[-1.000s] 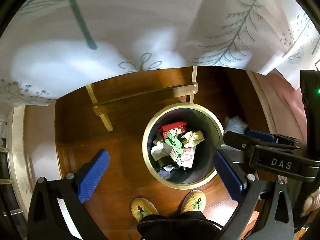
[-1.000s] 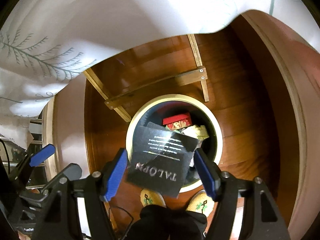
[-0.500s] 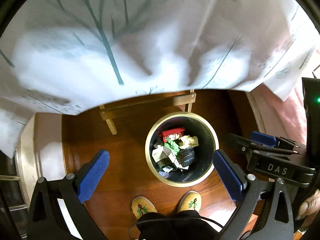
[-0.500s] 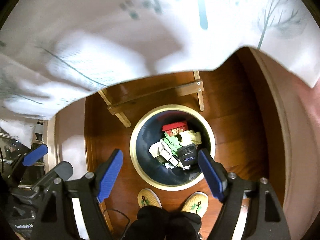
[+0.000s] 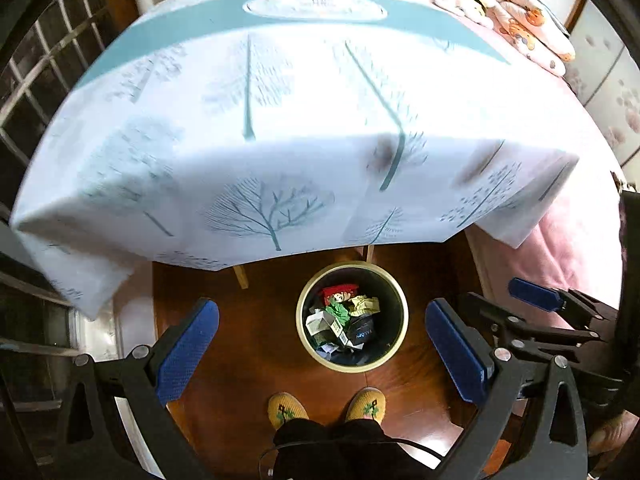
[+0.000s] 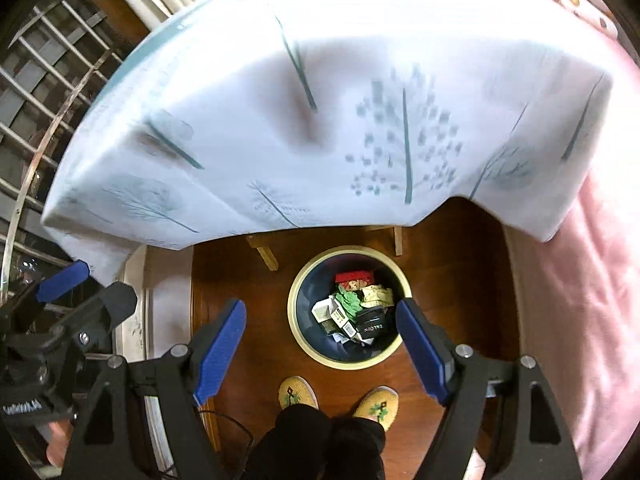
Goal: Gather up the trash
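The bin (image 5: 352,316) stands on the wood floor just past the person's yellow slippers (image 5: 326,404), partly under the front edge of the table, and it already holds the trash (image 6: 354,308): a red box, green and yellowish crumpled paper, a white carton and a black box. Both tools are empty. The left gripper (image 5: 322,354) has its blue pads spread wide with only floor and bin between them, and the right gripper (image 6: 320,346) stands equally wide, nothing in its jaws. The tablecloth (image 5: 288,120) shows no litter on the part in view, so collection looks mostly or wholly finished. That is a judgement, since the cloth is motion-blurred, its far end is cut off, and the hanging edge hides the floor beneath the table. Deeper layers in the bin cannot be made out.
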Available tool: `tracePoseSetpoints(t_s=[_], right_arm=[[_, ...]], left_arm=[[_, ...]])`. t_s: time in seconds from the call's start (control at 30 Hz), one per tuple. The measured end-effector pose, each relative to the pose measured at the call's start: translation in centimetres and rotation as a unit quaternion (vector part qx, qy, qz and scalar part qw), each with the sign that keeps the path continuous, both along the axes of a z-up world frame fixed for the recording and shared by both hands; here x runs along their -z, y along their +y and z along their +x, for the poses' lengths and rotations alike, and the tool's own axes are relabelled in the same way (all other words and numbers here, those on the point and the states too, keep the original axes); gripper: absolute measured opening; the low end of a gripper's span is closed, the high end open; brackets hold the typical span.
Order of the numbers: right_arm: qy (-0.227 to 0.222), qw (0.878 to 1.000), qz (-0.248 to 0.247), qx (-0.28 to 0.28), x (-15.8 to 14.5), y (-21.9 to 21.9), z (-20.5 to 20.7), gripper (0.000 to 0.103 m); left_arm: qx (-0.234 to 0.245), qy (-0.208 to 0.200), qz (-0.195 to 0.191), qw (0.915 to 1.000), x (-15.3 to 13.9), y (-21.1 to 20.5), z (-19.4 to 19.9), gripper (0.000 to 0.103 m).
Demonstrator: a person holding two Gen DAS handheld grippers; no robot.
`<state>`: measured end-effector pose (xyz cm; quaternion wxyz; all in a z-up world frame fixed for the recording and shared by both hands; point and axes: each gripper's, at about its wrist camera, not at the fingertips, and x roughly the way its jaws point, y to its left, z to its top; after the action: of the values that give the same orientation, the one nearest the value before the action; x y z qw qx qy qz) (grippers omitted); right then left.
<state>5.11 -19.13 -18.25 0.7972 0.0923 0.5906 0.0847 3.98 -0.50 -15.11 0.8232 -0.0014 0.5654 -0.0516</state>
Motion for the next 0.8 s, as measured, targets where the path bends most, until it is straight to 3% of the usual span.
tracePoseSetpoints(t_s=[0.47, 0.63, 0.8], right_arm=[[-0.084, 0.996, 0.000, -0.026, -15.0, -0.2, -0.9, 0.078], [-0.111, 0.993, 0.000, -0.027, -18.2, 0.0, -0.9, 0.078], [-0.128, 0.991, -0.010, -0.031, -19.9, 0.4, -0.7, 0.078]], left_arm=[[-0.028, -0.072, 0.020, 0.9968, -13.6, 0.4, -1.7, 0.102], [-0.049, -0.092, 0.023, 0.9943, -16.6, 0.6, -1.8, 0.102], [-0.061, -0.105, 0.024, 0.9923, -17.9, 0.3, -2.0, 0.102]])
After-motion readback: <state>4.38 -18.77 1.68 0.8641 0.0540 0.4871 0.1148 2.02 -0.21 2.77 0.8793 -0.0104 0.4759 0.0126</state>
